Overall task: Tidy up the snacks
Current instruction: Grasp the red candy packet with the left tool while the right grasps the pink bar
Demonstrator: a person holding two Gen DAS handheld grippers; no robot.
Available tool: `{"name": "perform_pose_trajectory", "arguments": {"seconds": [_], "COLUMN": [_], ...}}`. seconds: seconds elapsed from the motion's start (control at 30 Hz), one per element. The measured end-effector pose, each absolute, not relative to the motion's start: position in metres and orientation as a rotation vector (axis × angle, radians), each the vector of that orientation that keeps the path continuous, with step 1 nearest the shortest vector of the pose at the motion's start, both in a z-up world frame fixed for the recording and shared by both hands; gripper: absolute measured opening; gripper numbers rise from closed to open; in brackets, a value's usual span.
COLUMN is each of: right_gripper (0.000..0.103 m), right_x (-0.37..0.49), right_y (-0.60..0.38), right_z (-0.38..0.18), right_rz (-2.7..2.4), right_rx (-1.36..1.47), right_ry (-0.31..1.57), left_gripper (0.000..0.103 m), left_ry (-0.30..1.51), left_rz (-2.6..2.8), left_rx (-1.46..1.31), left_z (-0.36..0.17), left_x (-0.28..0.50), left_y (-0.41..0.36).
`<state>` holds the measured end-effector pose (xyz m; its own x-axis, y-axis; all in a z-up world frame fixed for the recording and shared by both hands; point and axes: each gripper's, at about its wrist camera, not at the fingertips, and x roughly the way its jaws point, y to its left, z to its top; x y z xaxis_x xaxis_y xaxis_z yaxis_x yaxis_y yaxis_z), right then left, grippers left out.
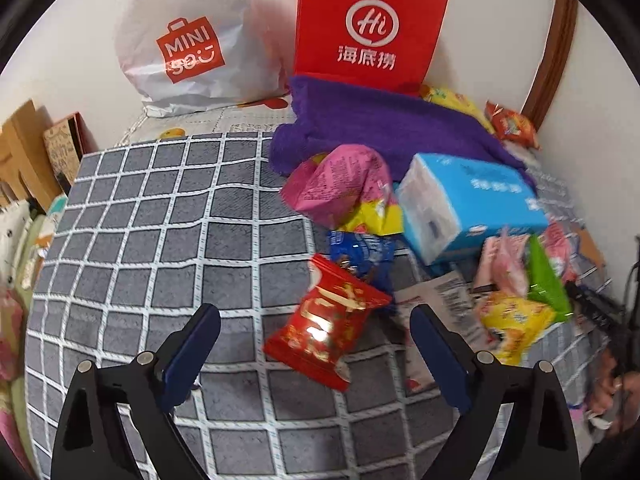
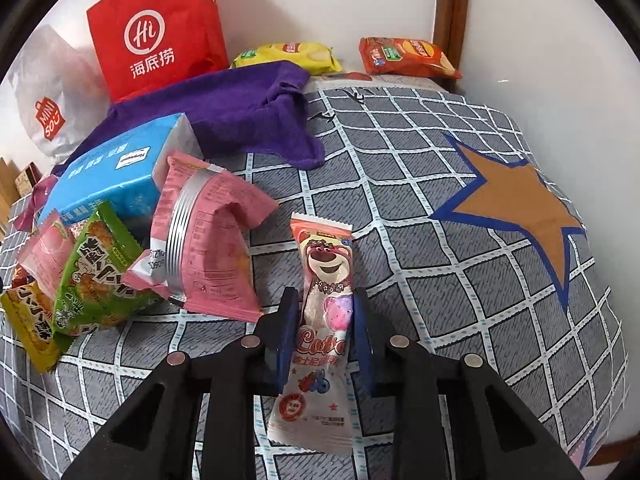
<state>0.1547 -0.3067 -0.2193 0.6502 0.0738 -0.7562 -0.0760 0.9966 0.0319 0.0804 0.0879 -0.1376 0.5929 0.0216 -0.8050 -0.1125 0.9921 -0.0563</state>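
The right gripper [image 2: 325, 320] has its two blue pads closed against the flanks of the Lotso bear packet [image 2: 322, 320] — a long, narrow sachet running straight out along the fingers, bear face at the far end, printed tail trailing back toward the camera. Whether it is lifted off the checked blanket [image 2: 400, 184] or just resting on it, I cannot tell.

Here is what matters: the packet's long axis points dead ahead, and the brown star patch [image 2: 516, 204] lies forward and to the right of it, well apart. If that star is the drop spot — a guess — the carry swings rightward.

Left of the packet, the snack heap: a pink wrapper [image 2: 212, 236] just beside it, then the green bag [image 2: 96, 276], with the blue box [image 2: 116, 172] behind them.

Over on the other side, the left gripper [image 1: 316, 344] gapes wide, holding nothing. The red snack bag [image 1: 324, 328] sits between its spread fingers, a little ahead, tilted with its long axis running away and slightly right. That bag is the left hand's nearest pick.
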Motion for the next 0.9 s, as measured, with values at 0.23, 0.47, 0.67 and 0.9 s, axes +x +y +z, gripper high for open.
{"name": "perform_pose_trajectory", "arguments": {"seconds": [0.23, 0.47, 0.67, 0.9], "right_gripper": [0.027, 0.028, 0.028, 0.028], "right_x": [0.153, 0.155, 0.156, 0.156], "right_y": [-0.307, -0.308, -0.309, -0.307], "right_z": [-0.222, -0.222, -0.223, -0.222], "right_rz": [0.073, 0.082, 0.088, 0.083], "right_rx": [-0.017, 0.005, 0.015, 0.005], "right_ry": [0.820, 0.820, 0.821, 0.820], "left_gripper": [0.069, 0.061, 0.060, 0.042], "left_ry": [0.981, 0.914, 0.893, 0.884], "left_rz": [0.055, 0.043, 0.039, 0.044], "left_rx": [-0.092, -0.021, -0.028, -0.038], "left_z": [-0.167, -0.178, -0.182, -0.178], "left_x": [0.086, 0.083, 0.082, 0.081], "left_y": [0.090, 0.083, 0.083, 0.084]}}
